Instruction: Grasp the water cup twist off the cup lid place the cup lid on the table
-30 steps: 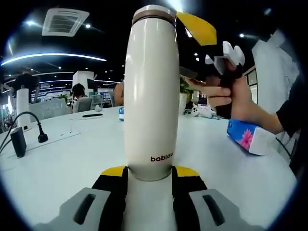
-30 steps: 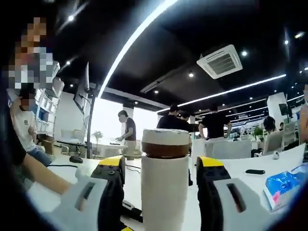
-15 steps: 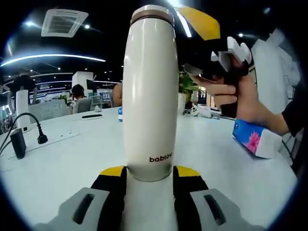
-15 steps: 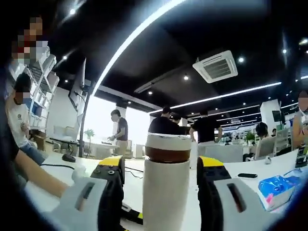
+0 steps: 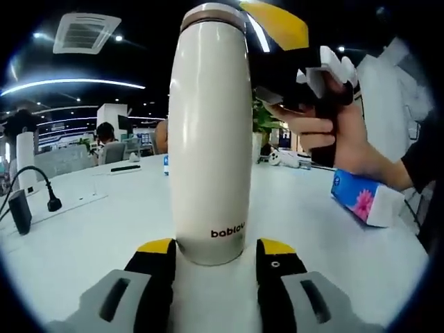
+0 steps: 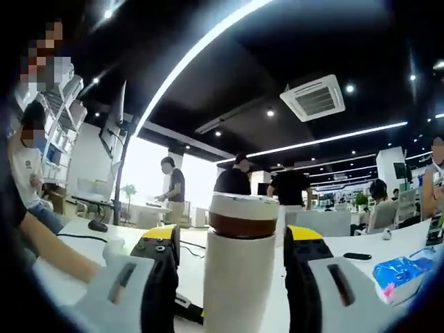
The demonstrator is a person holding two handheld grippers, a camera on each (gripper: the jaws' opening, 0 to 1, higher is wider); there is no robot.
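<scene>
A tall cream water cup [image 5: 208, 139] marked "bablov" stands upright on the white table [image 5: 83, 243]. My left gripper [image 5: 216, 253] straddles its base, open, with a thin gap showing at the right jaw. The cup lid [image 5: 211, 12] sits on top above a brown band. My right gripper [image 5: 262, 28], held by a hand [image 5: 326, 132], is level with the lid. In the right gripper view the lid [image 6: 243, 207] stands between the jaws of my right gripper [image 6: 229, 250], which is open, with more room on the left than on the right.
A blue tissue pack [image 5: 361, 201] lies to the right of the cup, and shows again as the tissue pack [image 6: 399, 274]. A black charger with its cable [image 5: 21, 208] sits at the left. A phone [image 6: 361, 256] lies farther back. Several people stand behind the table.
My left gripper's jaws have spread slightly from the cup's base. The right gripper and its hand have stayed by the lid, with small camera shifts.
</scene>
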